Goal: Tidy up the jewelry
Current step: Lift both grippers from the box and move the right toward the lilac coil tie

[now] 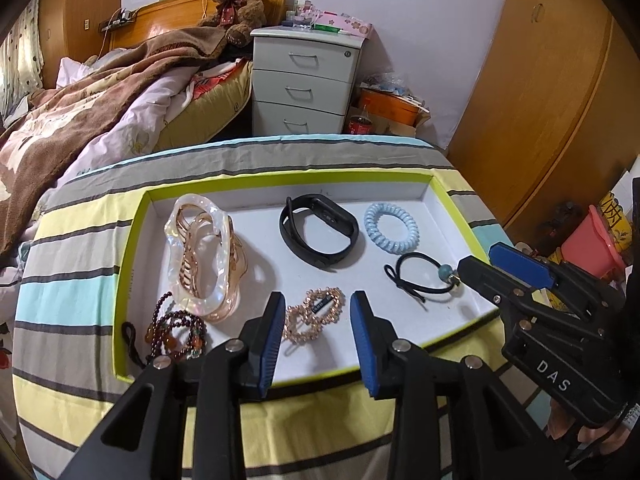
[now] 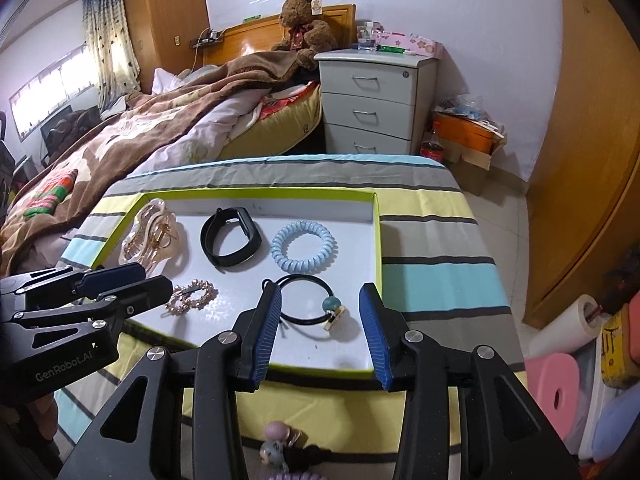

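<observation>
- Hovering low over the near rim of the tray, the left gripper pointed forward with its fingers spread apart, holding nothing.
- The gold rhinestone clip lay on the white tray floor between and just beyond the left fingertips; contact could not be confirmed.
- The right gripper hovered over the tray's near right corner, fingers spread and holding nothing.
- The black hair tie, fitted with a teal bead, lay in the tray between the right fingers, apart from both pads.
- Seen from the left wrist, the right gripper entered from the right side, its tip close to the bead of the hair tie.
- The remaining tray contents were the pearly claw clip at far left, the black wristband at far centre, and the blue coil tie at far right.
- The dark beaded bracelet lay at the near left corner, beside the left finger.
- The tray rested on the tabletop under a striped cloth.
- Small purple hair accessories lay on the cloth outside the tray, under the right gripper.
- Beyond the tabletop stood a bed, a teddy bear and a white drawer unit.
</observation>
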